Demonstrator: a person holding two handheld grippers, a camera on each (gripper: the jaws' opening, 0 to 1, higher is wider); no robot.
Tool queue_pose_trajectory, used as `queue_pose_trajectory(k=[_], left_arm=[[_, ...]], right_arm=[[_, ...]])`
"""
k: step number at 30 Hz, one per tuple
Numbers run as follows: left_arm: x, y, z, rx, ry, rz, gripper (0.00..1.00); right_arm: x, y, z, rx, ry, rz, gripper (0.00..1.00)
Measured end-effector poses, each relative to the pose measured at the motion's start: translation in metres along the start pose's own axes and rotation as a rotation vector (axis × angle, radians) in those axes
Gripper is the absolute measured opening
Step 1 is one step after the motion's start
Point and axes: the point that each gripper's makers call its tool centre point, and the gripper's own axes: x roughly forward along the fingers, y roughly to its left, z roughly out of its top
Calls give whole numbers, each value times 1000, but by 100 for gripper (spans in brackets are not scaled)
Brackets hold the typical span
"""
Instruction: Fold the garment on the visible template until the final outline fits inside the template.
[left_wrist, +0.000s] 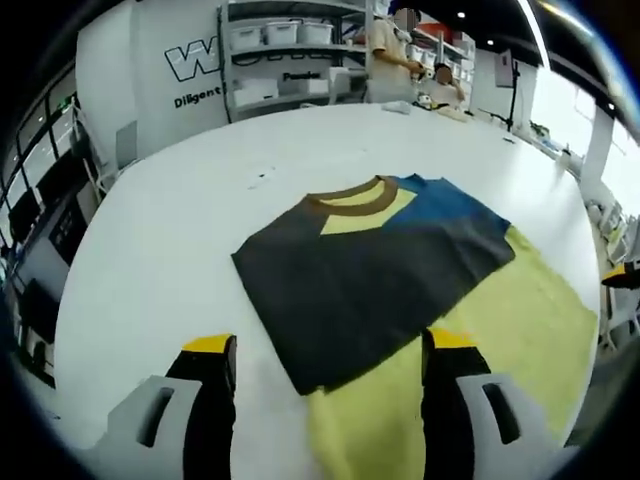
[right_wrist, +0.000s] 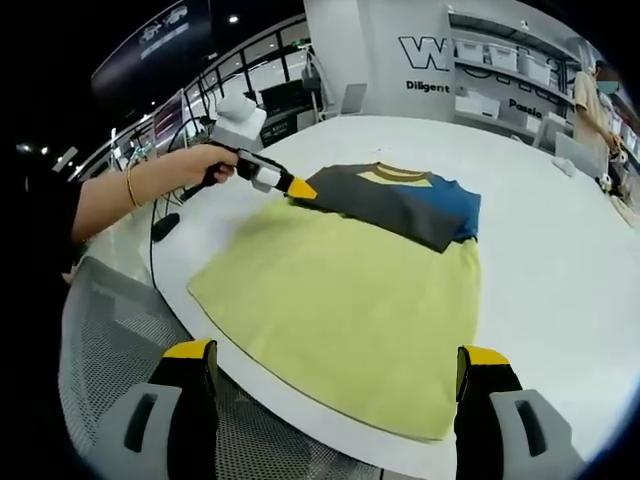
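1. Tool on the left (right_wrist: 300, 187) touches the dark garment's (left_wrist: 370, 265) near corner; its jaws look spread wide in the left gripper view, gripping nothing.
2. Right tool (right_wrist: 335, 385) hovers wide apart over the surface's (right_wrist: 560, 250) edge, empty.
3. Garment lies partly folded on the yellow template (right_wrist: 350, 310), near its far end; whether every edge sits inside is hard to tell.
4. Next fold should pinch a single layer at the corner, lift low, and lay it over squarely.
5. Person's hand (right_wrist: 195, 165) reaches in from the side, forearm level.
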Motion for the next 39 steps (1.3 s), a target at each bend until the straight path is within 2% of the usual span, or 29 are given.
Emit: queue_pose_trajectory(k=[1, 4, 7, 9, 14, 16, 19, 21, 27, 35, 39], left_arm=[[-1, 2, -1, -5, -9, 7, 72], [1, 4, -12, -21, 28, 9, 69], [1, 7, -18, -34, 38, 16, 60], [-2, 11, -25, -107, 53, 52, 55], [-1, 10, -30, -134, 60, 51, 46], [-1, 11, -32, -147, 64, 57, 38], [-2, 12, -36, -154, 74, 55, 21], [-2, 12, -38, -147, 68, 50, 15], [-2, 13, -39, -126, 56, 52, 10], [-4, 16, -40, -88, 42, 49, 8], [-5, 25, -42, -69, 46, 59, 8]], right_arm=[[0, 0, 0, 3, -1, -1, 99], [-1, -2, -2, 9, 4, -4, 99], [-1, -3, -2, 13, 4, -8, 99], [0, -3, -2, 28, 0, -6, 98], [0, -2, -3, 29, 3, -4, 97], [0, -2, -4, 30, 2, -6, 97], [-1, -4, -4, 32, 1, -12, 97], [-1, -5, -4, 33, -2, -19, 97], [0, -4, -4, 34, -1, -16, 96], [0, -2, -5, 33, 5, -14, 96], [0, -2, -5, 37, 5, -11, 96]])
